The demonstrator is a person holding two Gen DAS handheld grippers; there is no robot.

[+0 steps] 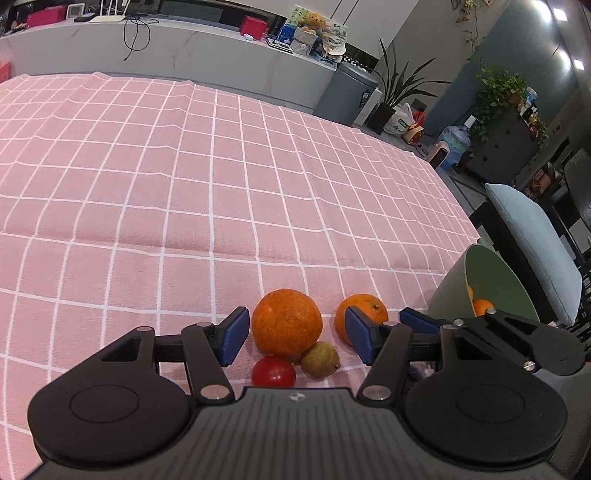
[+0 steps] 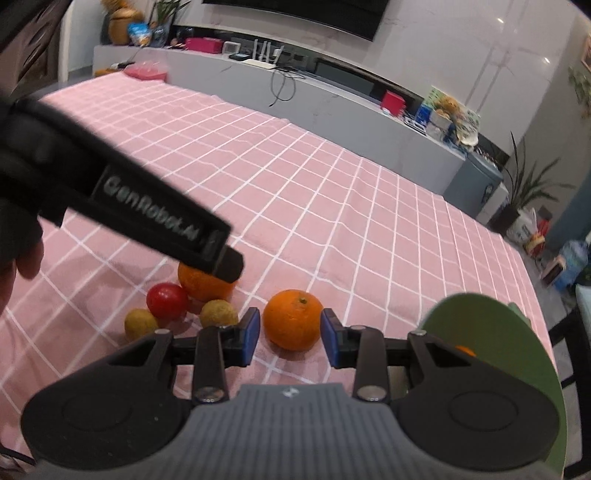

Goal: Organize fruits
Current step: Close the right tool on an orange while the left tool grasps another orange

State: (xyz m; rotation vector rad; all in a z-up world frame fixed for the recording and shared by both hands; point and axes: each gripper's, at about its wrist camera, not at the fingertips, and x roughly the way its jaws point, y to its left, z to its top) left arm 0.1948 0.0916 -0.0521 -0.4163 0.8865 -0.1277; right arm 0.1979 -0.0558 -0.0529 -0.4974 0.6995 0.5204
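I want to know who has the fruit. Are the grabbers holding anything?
No, nothing is held. The right gripper has open jaws either side of the small orange; the left gripper is open too.

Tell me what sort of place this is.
Probably a home living and dining room. A pink checked tablecloth covers the table, a long grey media console runs under a wall-mounted TV, and potted plants stand on the floor.

Left gripper hides the large orange's top.
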